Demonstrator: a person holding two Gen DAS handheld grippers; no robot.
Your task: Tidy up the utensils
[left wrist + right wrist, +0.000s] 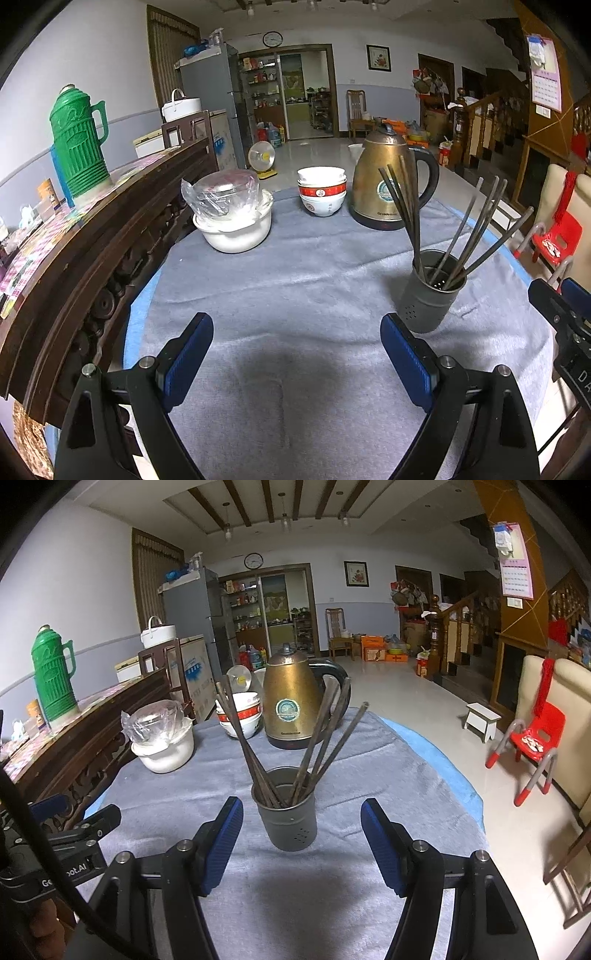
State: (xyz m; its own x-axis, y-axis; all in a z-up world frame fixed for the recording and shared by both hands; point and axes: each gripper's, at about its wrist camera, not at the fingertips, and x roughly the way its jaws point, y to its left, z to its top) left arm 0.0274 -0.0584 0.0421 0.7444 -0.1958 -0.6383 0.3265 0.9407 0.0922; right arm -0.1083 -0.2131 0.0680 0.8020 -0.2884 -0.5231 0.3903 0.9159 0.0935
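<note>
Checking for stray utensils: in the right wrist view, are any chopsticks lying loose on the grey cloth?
No: every dark chopstick stands inside the grey perforated metal holder, and the grey cloth around it shows none.

Ahead of the right tongs (302,840), the holder (286,819) hides the lower ends of the chopsticks (321,734). In the left view the right tongs are cut off by the right edge. The brand lettering on the kettle (384,184), well beyond the left tongs (296,360), is too small to read. The bench (295,266) runs out of view below both tongs.
</note>
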